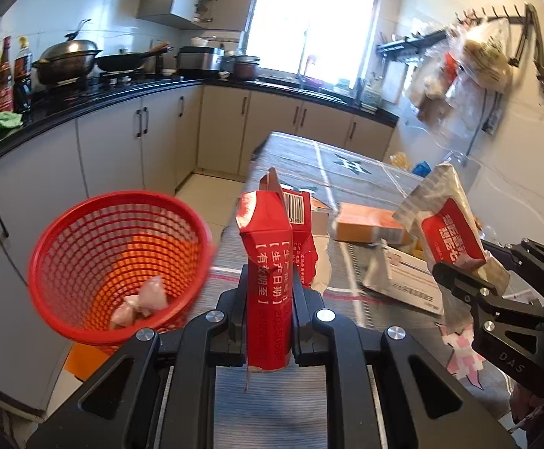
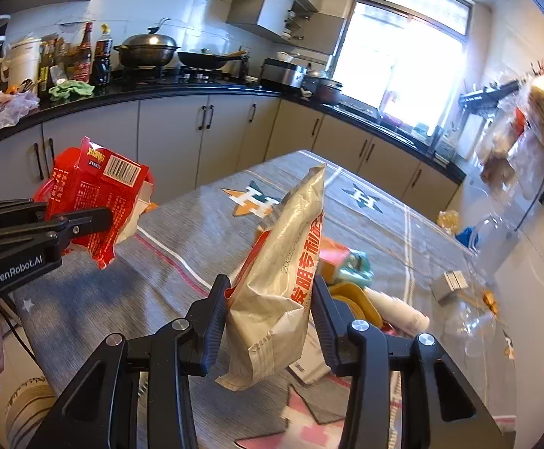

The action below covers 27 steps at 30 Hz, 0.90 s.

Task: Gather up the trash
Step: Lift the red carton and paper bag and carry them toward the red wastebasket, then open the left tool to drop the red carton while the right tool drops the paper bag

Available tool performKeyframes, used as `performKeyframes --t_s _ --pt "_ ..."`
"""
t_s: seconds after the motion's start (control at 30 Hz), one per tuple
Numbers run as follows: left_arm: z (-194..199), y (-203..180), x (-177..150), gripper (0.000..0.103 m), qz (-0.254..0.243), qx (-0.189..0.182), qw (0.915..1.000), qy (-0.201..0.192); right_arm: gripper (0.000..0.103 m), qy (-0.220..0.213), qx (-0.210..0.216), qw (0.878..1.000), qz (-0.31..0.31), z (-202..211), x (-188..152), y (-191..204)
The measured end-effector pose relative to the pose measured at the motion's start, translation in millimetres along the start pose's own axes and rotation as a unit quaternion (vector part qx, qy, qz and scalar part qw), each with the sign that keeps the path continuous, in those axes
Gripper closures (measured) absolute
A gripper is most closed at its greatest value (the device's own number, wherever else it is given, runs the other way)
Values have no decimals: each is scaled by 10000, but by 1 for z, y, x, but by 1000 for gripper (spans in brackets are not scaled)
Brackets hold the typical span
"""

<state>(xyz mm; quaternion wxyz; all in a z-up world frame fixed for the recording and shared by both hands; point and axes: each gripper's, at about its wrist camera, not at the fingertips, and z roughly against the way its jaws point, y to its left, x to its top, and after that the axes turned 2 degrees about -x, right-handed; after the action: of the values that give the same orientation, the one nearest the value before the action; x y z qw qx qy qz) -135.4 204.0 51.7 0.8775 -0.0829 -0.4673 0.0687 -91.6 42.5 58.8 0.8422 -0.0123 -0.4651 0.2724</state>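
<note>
While the left gripper (image 1: 268, 299) clamps a flattened red carton (image 1: 268, 262) and the right gripper (image 2: 270, 321) a crinkled silver pouch (image 2: 283, 280), either could miss the red mesh plastic basket (image 1: 118, 262) beyond the table's left edge (image 1: 234, 239).

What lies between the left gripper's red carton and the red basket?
Nothing: in the left wrist view, the flattened red carton and red mesh basket are separated only by bare air and floor.

A lidded wok (image 2: 147, 50), a green cloth (image 2: 71, 89) and, seemingly, sauce bottles (image 2: 94, 56) crowd the counter (image 2: 167, 89).

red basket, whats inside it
Inside the red basket, crumpled pinkish-white wrappers lie at the bottom. The near rim hides part of the floor of it, so more could be there.
</note>
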Motion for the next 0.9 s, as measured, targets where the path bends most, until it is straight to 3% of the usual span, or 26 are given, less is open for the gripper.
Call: performKeyframes --t_s 0.1,0.27,0.5,0.73,0.9 --pt "4 15 3 88 93 139 9998 -49 56 -27 132 9999 74 -3 9 9" --pt "13 50 7 88 318 495 9982 -143 56 67 839 9964 -81 -12 33 17" --pt "12 107 11 88 760 1002 9920 66 56 112 1616 9867 -156 -28 64 45" --pt "-2 128 10 88 890 1143 9891 252 56 228 2311 9725 -148 -49 90 86" --pt "-9 135 13 88 906 1179 9885 278 56 466 2515 9667 -103 -77 102 114"
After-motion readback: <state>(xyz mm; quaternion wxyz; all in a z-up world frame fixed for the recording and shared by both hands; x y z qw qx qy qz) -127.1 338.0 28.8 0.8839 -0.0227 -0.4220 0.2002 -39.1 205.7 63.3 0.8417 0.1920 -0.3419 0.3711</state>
